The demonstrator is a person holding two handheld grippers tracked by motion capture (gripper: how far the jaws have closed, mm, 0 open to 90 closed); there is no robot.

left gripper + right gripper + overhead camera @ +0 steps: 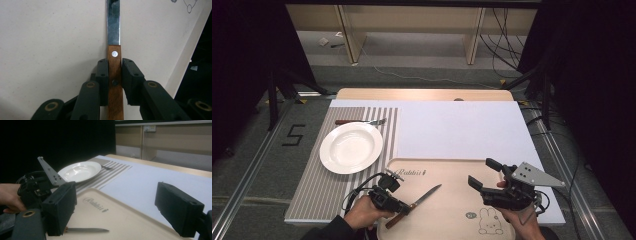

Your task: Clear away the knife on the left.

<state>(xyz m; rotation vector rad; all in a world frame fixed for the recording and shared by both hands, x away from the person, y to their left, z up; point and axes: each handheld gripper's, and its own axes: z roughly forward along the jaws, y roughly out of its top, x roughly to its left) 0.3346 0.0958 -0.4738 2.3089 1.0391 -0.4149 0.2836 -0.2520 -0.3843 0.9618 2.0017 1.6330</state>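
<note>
Wooden-handled and steel-bladed, the knife (414, 205) lies flat on the beige tray (452, 220), in the tray's left half as the high view has it. Its long axis runs on a slant: the handle sits at the near-left end, toward me, and the blade tip points away and to the right, toward the middle of the tray. In my left gripper view the same knife (114, 62) runs straight up the middle, handle at the bottom, blade rising away from me, so my left claw is lined up along its length.

My left gripper (394, 202) has its two black jaws drawn in narrow, one on each side of the wooden handle, just behind the front rivet. The left pad sits flush against the wood and the right pad meets its other edge, so I have the handle clamped between them. The knife is resting on the tray surface, not lifted.

My right gripper (484, 175) hovers over the right half of the tray with its jaws spread wide and nothing between them. Through its view I see the knife blade (86, 229) lying low on the tray, and beyond it the white plate (80, 171) on the striped placemat (112, 171), well apart from the knife.
</note>
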